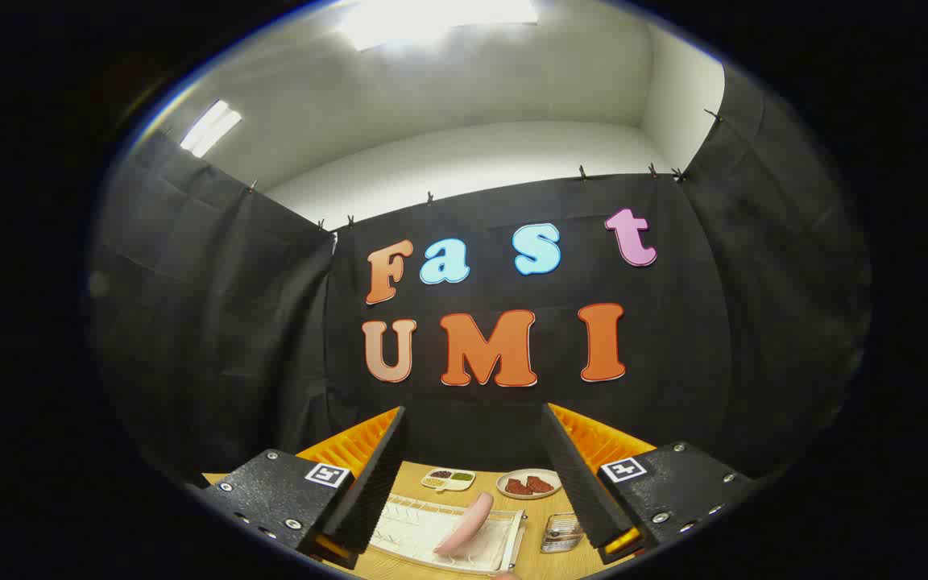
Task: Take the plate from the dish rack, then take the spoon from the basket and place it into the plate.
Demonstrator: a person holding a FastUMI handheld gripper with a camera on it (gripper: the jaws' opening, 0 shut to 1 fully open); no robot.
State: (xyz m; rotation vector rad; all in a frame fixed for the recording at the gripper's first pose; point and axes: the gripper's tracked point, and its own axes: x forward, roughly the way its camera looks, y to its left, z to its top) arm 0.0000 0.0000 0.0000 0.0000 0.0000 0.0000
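My gripper [476, 483] is open and held high above the wooden table [522, 524], with nothing between its fingers. Below and between the fingers sits a white wire dish rack [424, 532] with a pink plate [466, 524] standing on edge in it. To the right of the rack, close to the right finger, stands a small wire basket [562, 532]; I cannot make out the spoon in it.
Beyond the rack, near the black cloth wall, a small divided dish [448, 479] with dark bits and a round plate [528, 484] with reddish pieces rest on the table.
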